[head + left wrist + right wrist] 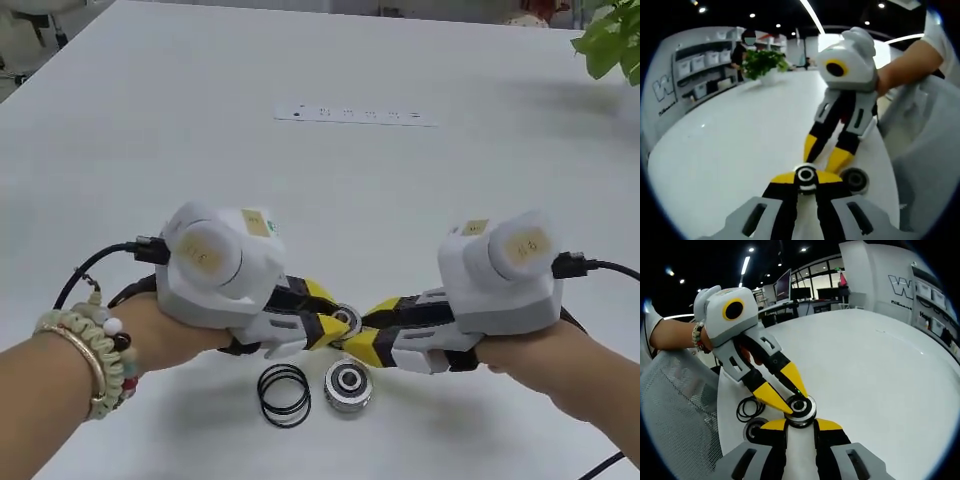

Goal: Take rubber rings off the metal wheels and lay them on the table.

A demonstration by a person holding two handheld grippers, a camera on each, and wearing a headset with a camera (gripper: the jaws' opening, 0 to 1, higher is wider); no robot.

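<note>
A small metal wheel [347, 319] is held above the table between the two grippers. My left gripper [806, 178] is shut on it, with its yellow fingertips [774, 397] pinching it from the left. My right gripper [801, 424] meets it from the other side, jaws closed on the wheel's [801, 409] rim, and its yellow fingertips [839, 159] come down beside the wheel [805, 175]. A second metal wheel [348, 386] lies flat on the table below them. Loose black rubber rings [284, 393] lie in a small pile just left of it.
The white table [330, 190] stretches far ahead, with a white power strip [355, 115] lying across it. A green plant [612, 40] stands at the far right corner. A grey mesh chair back [675, 415] sits by the near edge.
</note>
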